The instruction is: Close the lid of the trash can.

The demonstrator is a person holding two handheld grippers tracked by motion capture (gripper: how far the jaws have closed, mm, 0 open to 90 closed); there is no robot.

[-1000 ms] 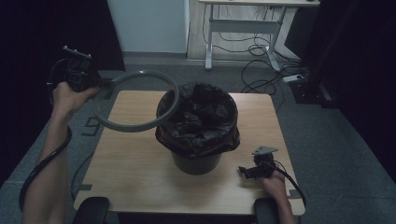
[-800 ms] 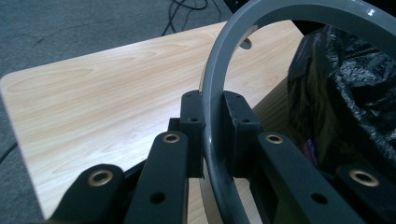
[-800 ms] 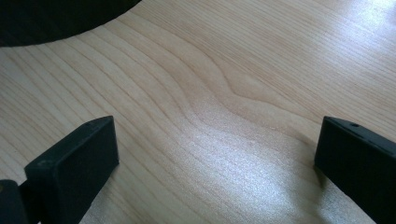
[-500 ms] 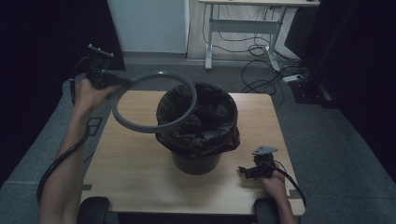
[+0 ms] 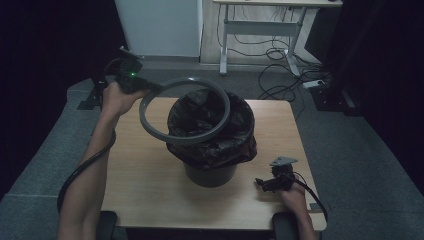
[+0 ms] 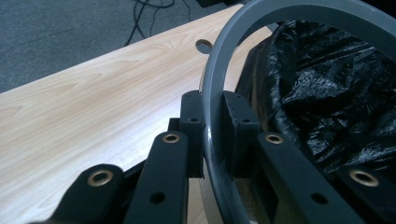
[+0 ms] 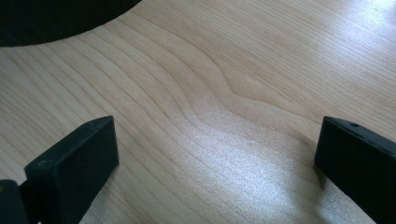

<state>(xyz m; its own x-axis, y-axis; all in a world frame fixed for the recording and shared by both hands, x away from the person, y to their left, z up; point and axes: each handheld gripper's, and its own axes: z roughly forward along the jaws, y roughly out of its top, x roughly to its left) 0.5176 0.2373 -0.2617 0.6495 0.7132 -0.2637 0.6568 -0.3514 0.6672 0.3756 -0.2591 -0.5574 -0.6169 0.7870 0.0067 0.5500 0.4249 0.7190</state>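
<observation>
Seen from above: grey ring (image 5: 185,111) held tilted over the black-lined bin (image 5: 210,135), its far-right arc above the bin's mouth, its near-left arc out beyond the bin's left side and above the desk (image 5: 145,170). Left claw (image 5: 150,89) clamped on the ring's upper-left arc, up and to the left of the bin, with a green light glowing on its body. In the left gripper view, left claw (image 6: 215,135) pinching the ring (image 6: 219,93) edge-on, one black pad on each face of the band, with crinkled black bag (image 6: 327,93) just right of the ring and pale wood desk (image 6: 93,107) to its left. Bin standing upright near the middle of the desk, bag folded out over its rim and sagging down the sides. Right claw (image 5: 260,184) resting low on the desk, near and to the right of the bin's base, well apart from the ring, a grey three-cornered plate on top. In the right gripper view, right claw (image 7: 215,154) spread wide over bare wood grain (image 7: 210,84), nothing between its pads, with a dark curved edge, probably the bin's base, in the top-left corner.
</observation>
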